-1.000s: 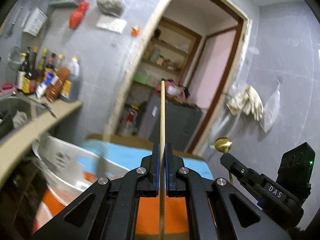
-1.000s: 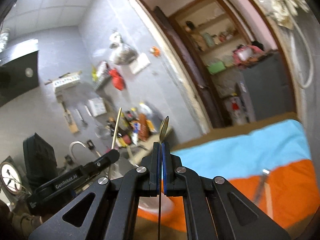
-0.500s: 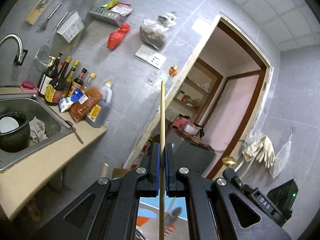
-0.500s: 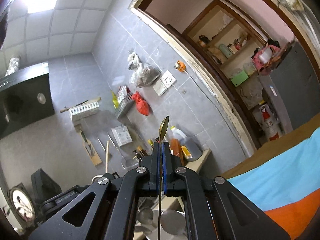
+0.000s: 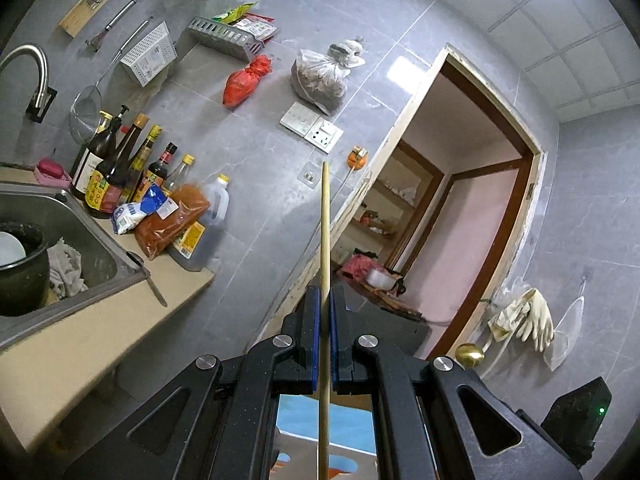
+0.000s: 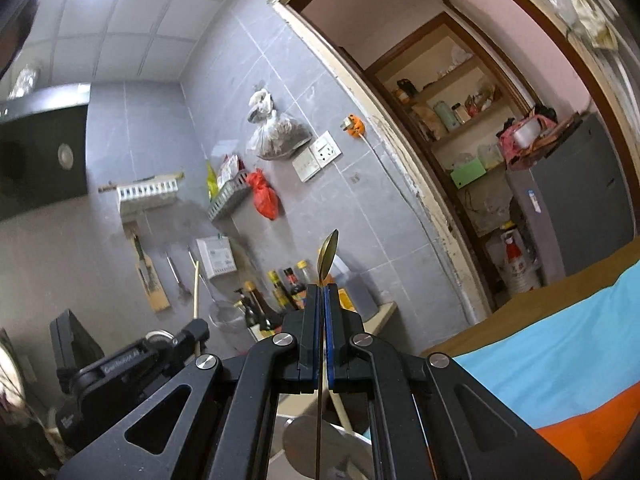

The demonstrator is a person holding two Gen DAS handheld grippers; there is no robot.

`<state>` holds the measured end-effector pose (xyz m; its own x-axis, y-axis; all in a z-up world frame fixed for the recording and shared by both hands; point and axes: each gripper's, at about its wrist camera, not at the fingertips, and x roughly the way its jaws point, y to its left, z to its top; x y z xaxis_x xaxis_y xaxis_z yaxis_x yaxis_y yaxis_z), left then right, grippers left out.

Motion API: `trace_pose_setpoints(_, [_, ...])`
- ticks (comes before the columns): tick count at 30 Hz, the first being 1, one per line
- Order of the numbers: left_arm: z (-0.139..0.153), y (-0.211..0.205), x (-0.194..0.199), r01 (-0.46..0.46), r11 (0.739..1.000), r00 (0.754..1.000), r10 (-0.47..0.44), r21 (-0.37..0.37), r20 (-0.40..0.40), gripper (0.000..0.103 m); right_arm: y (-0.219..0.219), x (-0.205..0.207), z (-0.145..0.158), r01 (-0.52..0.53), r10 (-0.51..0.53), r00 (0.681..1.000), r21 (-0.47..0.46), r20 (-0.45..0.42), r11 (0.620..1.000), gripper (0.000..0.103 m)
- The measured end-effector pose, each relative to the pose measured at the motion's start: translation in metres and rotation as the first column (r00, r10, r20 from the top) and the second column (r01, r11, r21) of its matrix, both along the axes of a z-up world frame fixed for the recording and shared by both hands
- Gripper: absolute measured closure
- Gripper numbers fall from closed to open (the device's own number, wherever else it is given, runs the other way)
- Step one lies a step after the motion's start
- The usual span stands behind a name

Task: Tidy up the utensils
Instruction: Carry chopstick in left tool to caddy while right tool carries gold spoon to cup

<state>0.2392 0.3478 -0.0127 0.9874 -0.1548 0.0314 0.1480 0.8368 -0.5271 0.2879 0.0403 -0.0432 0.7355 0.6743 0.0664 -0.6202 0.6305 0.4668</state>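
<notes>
A wooden chopstick (image 5: 325, 240) is being clamped by the left gripper (image 5: 325, 320), a brass spoon (image 6: 327, 254) by the right gripper (image 6: 321, 316).

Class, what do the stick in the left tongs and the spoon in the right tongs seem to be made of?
Stick: probably bamboo or wood; pale tan, matte, thin and straight. Spoon: likely metal with a brass or gold finish; its bowl is shiny and yellowish.

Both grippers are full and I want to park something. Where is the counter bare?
The beige counter is bare in front of the sink, out to its right end. It is crowded behind, where bottles and packets line the wall.
</notes>
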Motion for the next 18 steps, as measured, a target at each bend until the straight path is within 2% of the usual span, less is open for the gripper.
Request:
trace_pose_setpoints(9, [-0.018, -0.026, 0.003, -0.013, 0.994, 0.998, 0.006, 0.111, 0.056, 0.101, 0.007, -0.009, -0.015, 0.028, -0.023, 0.999, -0.114, 0.041, 0.993, 0.103])
trace_pose_setpoints(18, [-0.034, -0.045, 0.009, -0.028, 0.976, 0.997, 0.011, 0.214, 0.079, 0.100, 0.011, -0.009, -0.027, 0.018, -0.013, 0.999, -0.151, 0.038, 0.988, 0.102])
